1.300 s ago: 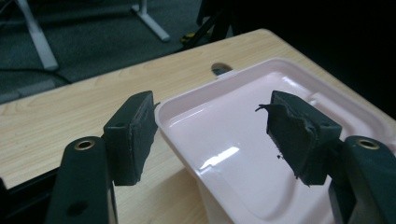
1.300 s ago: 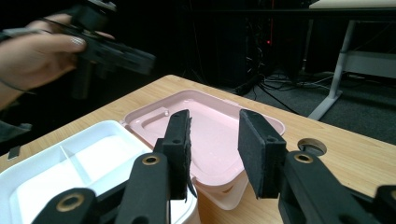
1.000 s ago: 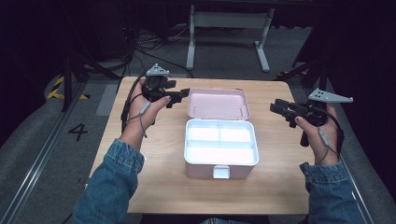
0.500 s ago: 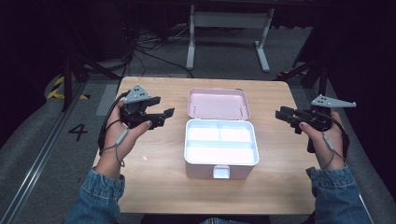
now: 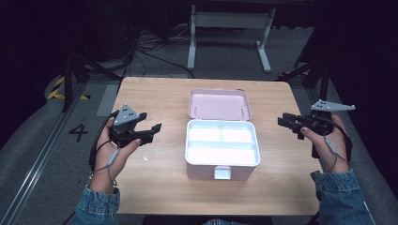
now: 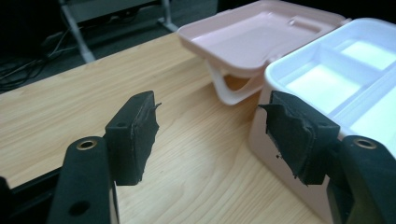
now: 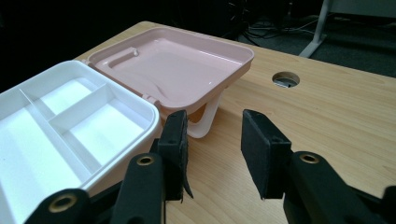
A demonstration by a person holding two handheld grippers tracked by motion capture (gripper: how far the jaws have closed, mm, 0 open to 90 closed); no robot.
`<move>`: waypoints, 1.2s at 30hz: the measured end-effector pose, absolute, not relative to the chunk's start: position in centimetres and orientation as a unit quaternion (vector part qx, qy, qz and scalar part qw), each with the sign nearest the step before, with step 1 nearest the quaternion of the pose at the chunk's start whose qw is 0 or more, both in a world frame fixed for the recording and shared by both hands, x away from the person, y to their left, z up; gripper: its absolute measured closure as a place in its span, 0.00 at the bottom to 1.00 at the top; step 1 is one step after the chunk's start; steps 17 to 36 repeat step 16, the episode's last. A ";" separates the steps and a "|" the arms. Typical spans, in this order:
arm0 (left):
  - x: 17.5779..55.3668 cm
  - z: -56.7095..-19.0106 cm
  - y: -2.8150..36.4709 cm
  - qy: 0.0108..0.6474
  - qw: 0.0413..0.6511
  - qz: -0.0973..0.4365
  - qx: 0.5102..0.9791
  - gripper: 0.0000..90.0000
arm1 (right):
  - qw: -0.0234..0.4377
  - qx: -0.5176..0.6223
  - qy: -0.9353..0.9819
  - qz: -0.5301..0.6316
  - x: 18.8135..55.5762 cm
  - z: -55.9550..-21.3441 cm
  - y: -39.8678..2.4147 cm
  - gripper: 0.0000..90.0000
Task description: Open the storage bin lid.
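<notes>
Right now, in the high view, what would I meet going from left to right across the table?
Left hand-held gripper → open white box with its pink lid laid back → right hand-held gripper.

Table (image 5: 159, 187): storage box (image 5: 222, 149) at centre, its three inner compartments exposed; hinged lid (image 5: 219, 104) lying open flat behind the box, propped on its handle (image 7: 205, 122). Left gripper (image 5: 149, 132) left of box, apart from it. Right gripper (image 5: 287, 123) right of box, over table's right edge. Cable hole (image 7: 285, 80) behind lid.
</notes>
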State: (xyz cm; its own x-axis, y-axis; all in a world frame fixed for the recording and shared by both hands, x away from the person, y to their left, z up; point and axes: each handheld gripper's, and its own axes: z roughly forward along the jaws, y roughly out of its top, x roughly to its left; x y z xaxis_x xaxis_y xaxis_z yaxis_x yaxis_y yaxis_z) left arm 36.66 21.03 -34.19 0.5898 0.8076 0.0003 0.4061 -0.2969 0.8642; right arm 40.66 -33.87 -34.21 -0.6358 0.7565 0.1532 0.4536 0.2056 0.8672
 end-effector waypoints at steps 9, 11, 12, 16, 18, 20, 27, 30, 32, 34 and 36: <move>37.4 -36.6 21.9 0.412 0.403 0.224 0.785 0.38 | 0.147 0.402 0.773 0.468 41.0 -35.0 -33.6 0.69; 37.5 -36.8 22.1 0.417 0.402 0.225 0.784 0.38 | 0.146 0.402 0.774 0.467 41.1 -35.1 -33.6 0.69; 37.5 -36.9 22.2 0.418 0.402 0.224 0.783 0.38 | 0.147 0.403 0.773 0.466 41.2 -35.1 -33.6 0.69; 37.4 -37.0 22.4 0.417 0.404 0.222 0.783 0.38 | 0.147 0.402 0.774 0.466 41.3 -35.2 -33.6 0.69; 37.4 -37.0 22.4 0.417 0.404 0.222 0.783 0.38 | 0.147 0.402 0.774 0.466 41.3 -35.2 -33.6 0.69; 37.4 -37.0 22.4 0.417 0.404 0.222 0.783 0.38 | 0.147 0.402 0.774 0.466 41.3 -35.2 -33.6 0.69; 37.4 -37.0 22.4 0.417 0.404 0.222 0.783 0.38 | 0.147 0.402 0.774 0.466 41.3 -35.2 -33.6 0.69; 37.4 -37.0 22.4 0.417 0.404 0.222 0.783 0.38 | 0.147 0.402 0.774 0.466 41.3 -35.2 -33.6 0.69; 37.4 -37.0 22.4 0.417 0.404 0.222 0.783 0.38 | 0.147 0.402 0.774 0.466 41.3 -35.2 -33.6 0.69; 37.4 -37.0 22.4 0.417 0.404 0.222 0.783 0.38 | 0.147 0.402 0.774 0.466 41.3 -35.2 -33.6 0.69; 37.4 -37.0 22.4 0.417 0.404 0.222 0.783 0.38 | 0.147 0.402 0.774 0.466 41.3 -35.2 -33.6 0.69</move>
